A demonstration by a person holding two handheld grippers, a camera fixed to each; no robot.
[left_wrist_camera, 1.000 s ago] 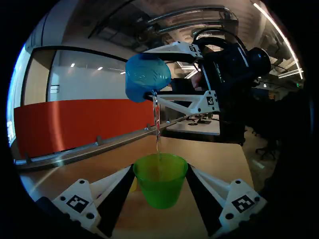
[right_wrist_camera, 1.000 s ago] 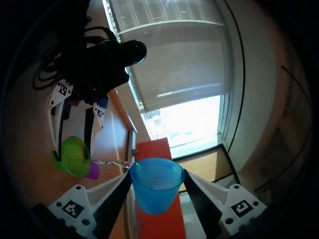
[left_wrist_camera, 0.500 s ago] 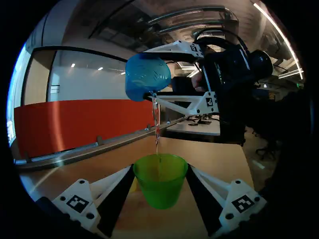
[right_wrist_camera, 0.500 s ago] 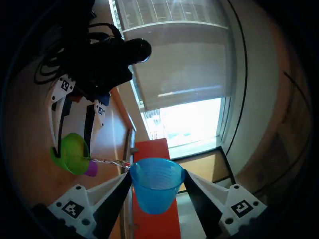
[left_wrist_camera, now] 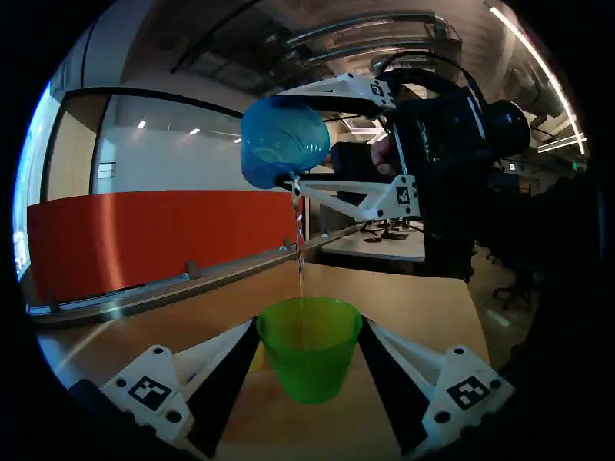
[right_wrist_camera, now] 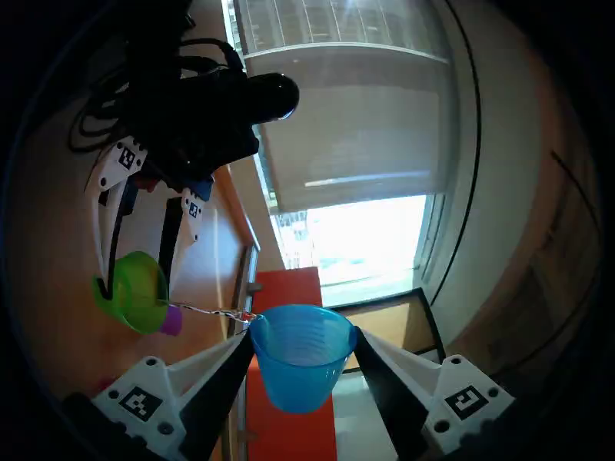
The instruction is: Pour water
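Right hand-held gripper (right_wrist_camera: 302, 338) clamped on translucent blue cup (right_wrist_camera: 301, 373), tipped sideways; thin water stream (left_wrist_camera: 298, 238) fell into translucent green cup (left_wrist_camera: 309, 369), clamped in left hand-held gripper (left_wrist_camera: 307, 330).

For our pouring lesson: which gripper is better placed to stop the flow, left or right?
Right. The right gripper clamps the tilted blue cup that the water stream leaves; righting it would likely end the flow. The left gripper holds the green cup upright underneath.

The green cup (right_wrist_camera: 132, 292) hides most of a purple cup (right_wrist_camera: 171, 320).
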